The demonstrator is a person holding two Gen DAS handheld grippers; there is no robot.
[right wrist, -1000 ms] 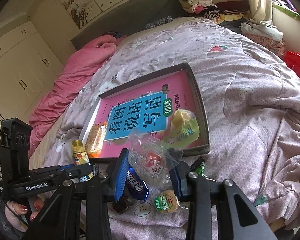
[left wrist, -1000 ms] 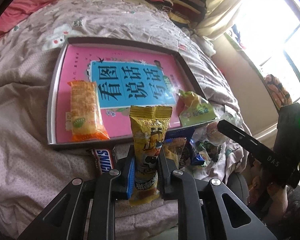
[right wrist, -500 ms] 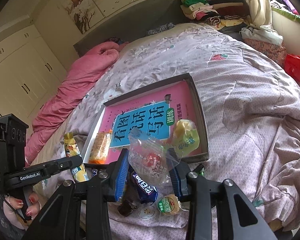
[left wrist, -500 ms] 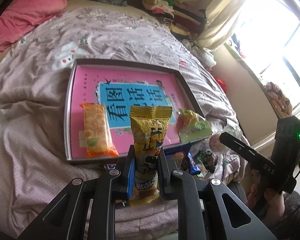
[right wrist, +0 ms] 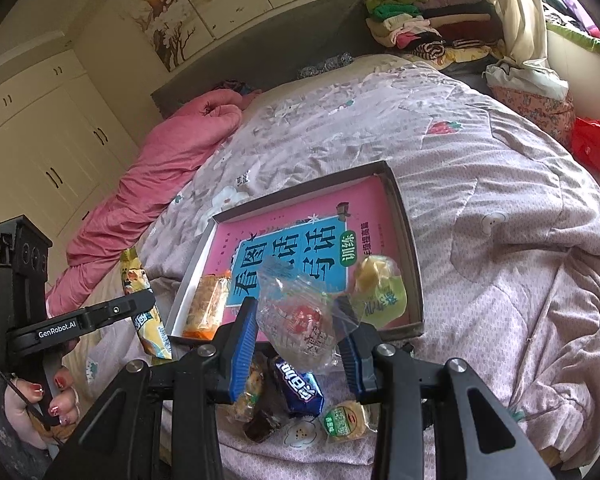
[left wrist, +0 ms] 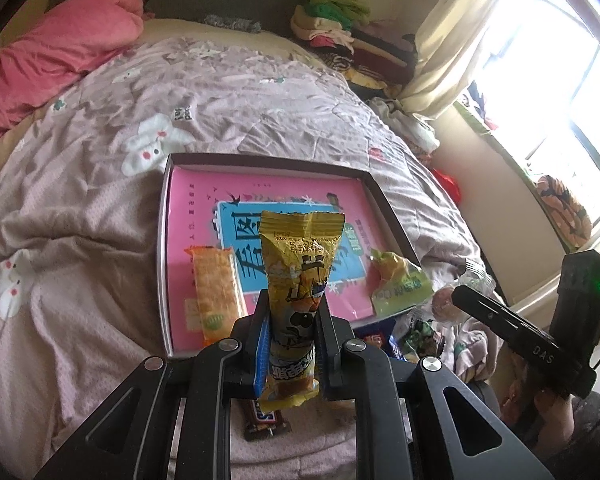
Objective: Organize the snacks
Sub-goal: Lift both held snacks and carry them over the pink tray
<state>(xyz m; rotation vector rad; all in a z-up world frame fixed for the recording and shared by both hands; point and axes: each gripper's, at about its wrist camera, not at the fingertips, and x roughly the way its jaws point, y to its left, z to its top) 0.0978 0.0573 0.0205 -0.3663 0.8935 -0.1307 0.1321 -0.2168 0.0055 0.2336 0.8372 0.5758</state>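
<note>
Inside tray (left wrist: 163,264): cracker pack (left wrist: 214,288), green pouch (left wrist: 400,284) (book-lined) | left hand-held gripper (left wrist: 291,354) pinching yellow snack (left wrist: 300,280) | right hand-held gripper (right wrist: 296,354) pinching clear packet (right wrist: 300,316)

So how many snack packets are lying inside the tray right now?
2: an orange cracker packet at the tray's near-left, and a green-yellow packet at its near-right corner. Gripper-held packets may hide others.

"GenRobot.AI" on left gripper (right wrist: 148,312), "DAS" on right gripper (left wrist: 460,300)

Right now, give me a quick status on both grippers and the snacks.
Left gripper shut on yellow snack pack, held upright. Right gripper shut on clear wrapped snack. Tray holds orange cracker pack and green pouch. Path clear.
</note>
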